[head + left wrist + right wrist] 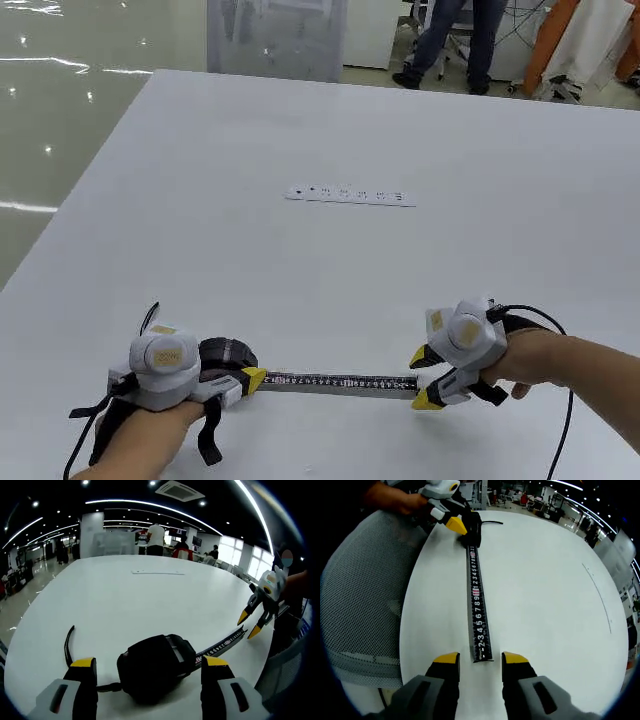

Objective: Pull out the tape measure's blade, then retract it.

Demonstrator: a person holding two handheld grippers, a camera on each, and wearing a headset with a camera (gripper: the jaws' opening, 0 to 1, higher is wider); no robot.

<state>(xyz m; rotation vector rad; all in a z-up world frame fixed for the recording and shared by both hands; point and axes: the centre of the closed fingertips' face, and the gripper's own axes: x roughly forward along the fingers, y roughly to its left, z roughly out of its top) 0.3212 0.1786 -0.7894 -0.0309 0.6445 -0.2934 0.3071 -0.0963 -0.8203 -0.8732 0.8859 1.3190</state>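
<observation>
The tape measure's blade is already drawn out and lies flat on the white table, printed side up, with black numerals and red marks on a pale strip. Judging from this, the pulling half of the task looks done or close to it, and the retracting is still to come.

The blade runs in a straight line from the black tape measure case on the person's left across to its free end on the right. The case is rounded and dark and rests on the table, with a thin black wrist strap curling away beside it.

The left gripper has its yellow-tipped jaws spread apart on either side of the case. They do not seem to press on it, though the fisheye view makes contact hard to judge.

The right gripper also has its jaws apart. The blade's end lies between the tips, with a gap on each side.

Farther back on the table lies a white power strip.
</observation>
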